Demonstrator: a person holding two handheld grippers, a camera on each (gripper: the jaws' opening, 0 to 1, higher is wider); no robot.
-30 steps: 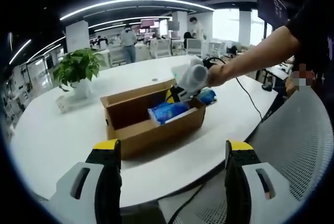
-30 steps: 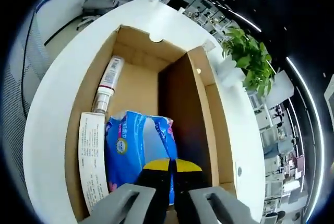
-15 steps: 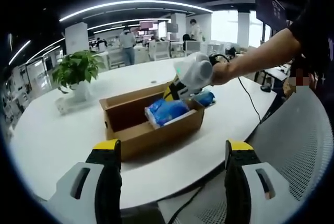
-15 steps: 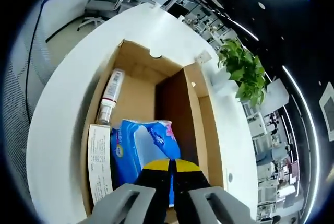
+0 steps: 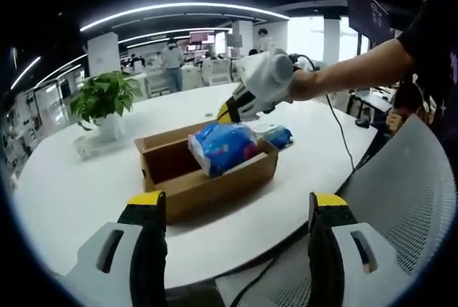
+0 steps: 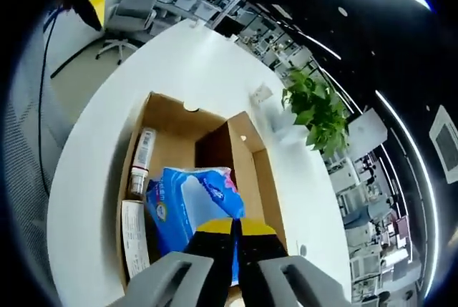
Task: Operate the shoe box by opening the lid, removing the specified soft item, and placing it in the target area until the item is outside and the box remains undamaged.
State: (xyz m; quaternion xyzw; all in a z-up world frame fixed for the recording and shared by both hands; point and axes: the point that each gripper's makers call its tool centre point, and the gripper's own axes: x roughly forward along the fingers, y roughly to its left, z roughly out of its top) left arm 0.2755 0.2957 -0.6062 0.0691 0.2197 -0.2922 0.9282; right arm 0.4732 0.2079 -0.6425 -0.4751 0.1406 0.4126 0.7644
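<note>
An open brown cardboard shoe box [image 5: 187, 178] [image 6: 163, 122] lies on the white table [image 5: 64, 192]. A soft blue pack of tissues [image 5: 222, 148] [image 6: 187, 207] hangs above the box, partly over its rim. My right gripper [image 6: 236, 232] is shut on the pack's edge; in the left gripper view that gripper [image 5: 230, 111] comes in from the right, held by a person's arm [image 5: 351, 71]. My left gripper [image 5: 236, 210] stands open near the table's front edge, apart from the box, with nothing between its fingers. A small tube [image 6: 142, 155] and a paper slip [image 6: 134, 241] lie inside the box.
A potted green plant [image 5: 106, 96] [image 6: 315, 110] stands on the table behind the box. A second blue pack [image 5: 279, 135] lies on the table beside the box. A black cable [image 5: 343, 139] runs across the table. A mesh chair [image 5: 408, 192] is at the right.
The right gripper has risen with the blue pack, lifting it from the box floor to above the rim. The left gripper has stayed put.
</note>
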